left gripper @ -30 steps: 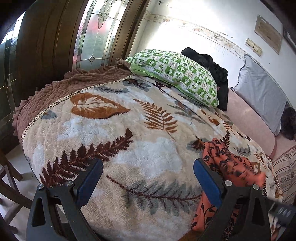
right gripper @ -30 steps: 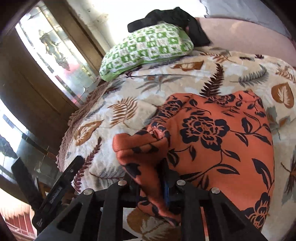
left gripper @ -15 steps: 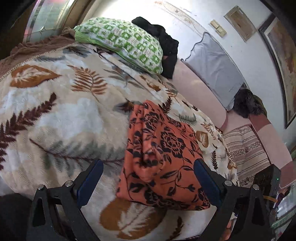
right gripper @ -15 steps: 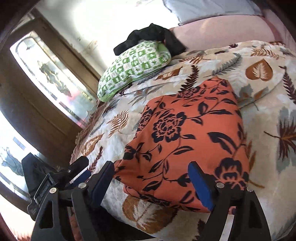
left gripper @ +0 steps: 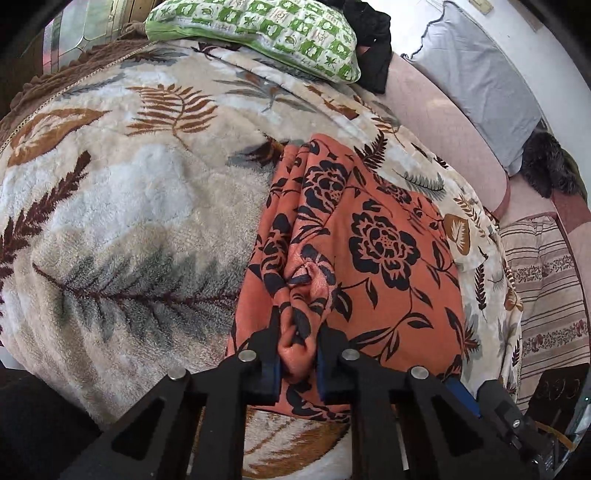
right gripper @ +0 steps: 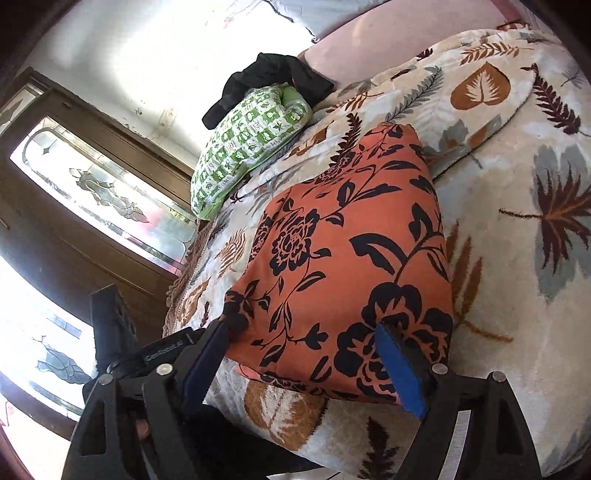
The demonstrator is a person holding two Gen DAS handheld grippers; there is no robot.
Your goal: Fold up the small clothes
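Observation:
An orange garment with black flowers lies folded on the leaf-patterned blanket. My left gripper is shut on a bunched fold at the garment's near left edge. In the right wrist view the same garment lies flat, and my right gripper is open, its blue pads either side of the garment's near edge. The left gripper's body shows at the lower left of that view.
A green checked pillow and a black cloth lie at the head of the bed. A grey pillow leans on the wall. A striped cushion lies to the right. A wooden glass-panelled door stands left.
My left gripper has moved onto the garment's near left edge and closed on a fold. My right gripper released the cloth about a second ago and stays open at the near edge.

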